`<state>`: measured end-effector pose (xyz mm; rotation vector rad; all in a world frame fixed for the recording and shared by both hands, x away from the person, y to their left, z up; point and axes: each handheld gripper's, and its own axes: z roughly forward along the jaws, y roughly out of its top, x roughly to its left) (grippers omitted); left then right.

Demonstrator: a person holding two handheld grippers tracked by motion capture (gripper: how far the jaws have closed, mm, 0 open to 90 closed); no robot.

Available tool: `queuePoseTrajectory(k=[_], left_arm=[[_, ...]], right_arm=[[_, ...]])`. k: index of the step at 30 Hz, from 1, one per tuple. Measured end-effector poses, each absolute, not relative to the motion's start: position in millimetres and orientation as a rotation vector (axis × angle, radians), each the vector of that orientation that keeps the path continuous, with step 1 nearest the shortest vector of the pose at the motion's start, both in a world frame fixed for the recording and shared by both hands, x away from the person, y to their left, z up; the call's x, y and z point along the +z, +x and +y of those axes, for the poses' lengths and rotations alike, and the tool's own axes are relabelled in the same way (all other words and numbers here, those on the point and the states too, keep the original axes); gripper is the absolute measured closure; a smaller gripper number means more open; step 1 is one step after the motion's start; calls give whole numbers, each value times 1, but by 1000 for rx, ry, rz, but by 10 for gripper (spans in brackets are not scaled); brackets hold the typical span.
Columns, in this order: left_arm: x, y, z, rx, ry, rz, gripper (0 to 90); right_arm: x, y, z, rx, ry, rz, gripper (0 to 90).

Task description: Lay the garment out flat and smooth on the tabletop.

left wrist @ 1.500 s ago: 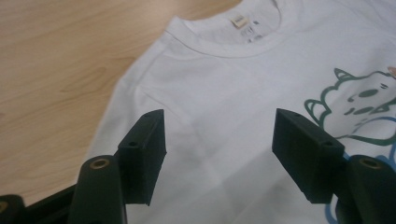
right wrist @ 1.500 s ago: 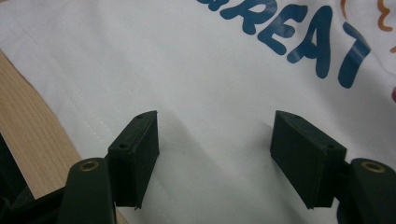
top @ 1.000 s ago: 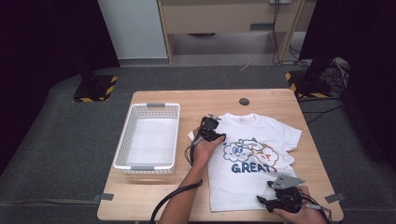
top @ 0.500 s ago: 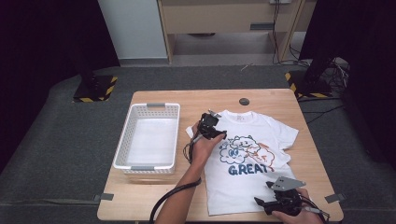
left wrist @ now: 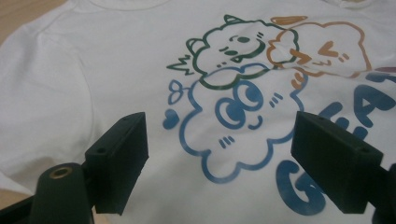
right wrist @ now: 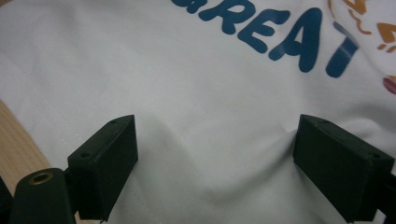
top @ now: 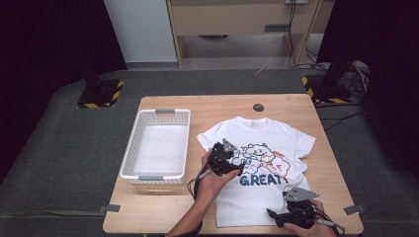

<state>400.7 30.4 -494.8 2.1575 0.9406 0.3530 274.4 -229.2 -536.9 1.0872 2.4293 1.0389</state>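
While the white T-shirt (top: 257, 163) lies spread flat, print side up, on the right half of the wooden surface (top: 163, 207), both tools sit over it with their jaws spread. The left tool (top: 232, 165) hangs above the left part of the shirt's chest, beside the cartoon print (left wrist: 261, 84); its jaws have just been opening, and in the left gripper view they stand wide apart with nothing pinched, only the blue, green and orange cloud figures showing on the cloth below them. The right tool (top: 279, 217) is at the shirt's bottom hem near the front edge of the surface. Its jaws have just been opening too; in the right gripper view they stand spread over rumpled white cloth under the blue word "GREAT" (right wrist: 275, 30), and no fabric is gripped between them. A white plastic basket (top: 133, 148) stands just left of the shirt, its long side running along the shirt's left sleeve.
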Motion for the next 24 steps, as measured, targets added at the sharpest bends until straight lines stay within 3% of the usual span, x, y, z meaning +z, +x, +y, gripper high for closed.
queuePoseTrajectory(k=[5,12,24], left_arm=[[-503,386,33,346,2170,932,153],[-510,371,36,339,2179,933,67],[-513,357,47,363,2189,959,58]], right_arm=[[-528,278,-230,1085,1089,2429,128],[-501,303,-273,1214,1209,2274,79],[-501,351,-318,1155,1374,2144,90]])
